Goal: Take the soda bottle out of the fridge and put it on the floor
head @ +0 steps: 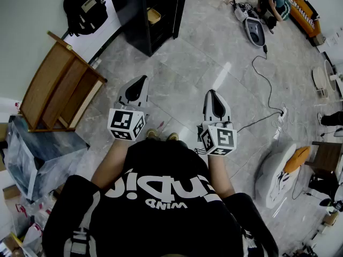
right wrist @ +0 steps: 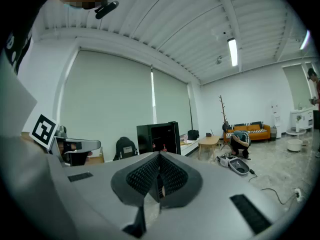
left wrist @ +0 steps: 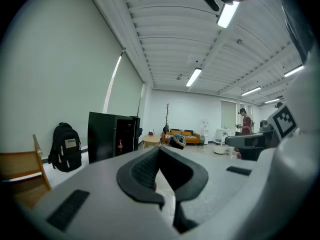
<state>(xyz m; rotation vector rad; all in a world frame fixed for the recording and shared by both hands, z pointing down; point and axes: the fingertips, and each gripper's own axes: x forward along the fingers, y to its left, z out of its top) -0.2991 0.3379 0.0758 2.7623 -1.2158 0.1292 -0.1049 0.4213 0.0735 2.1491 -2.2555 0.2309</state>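
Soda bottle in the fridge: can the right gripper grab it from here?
Probably not yet. The right gripper is near the person's body, fingers shut, and the soda bottle sits in the fridge, well across the floor. Nothing seems to block the way; walking closer should help.

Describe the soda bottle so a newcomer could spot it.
Against the pale wall stands a tall black fridge, right of a black backpack. In its dark interior stands the small dark soda bottle; its red label sets it apart from everything dark around it.
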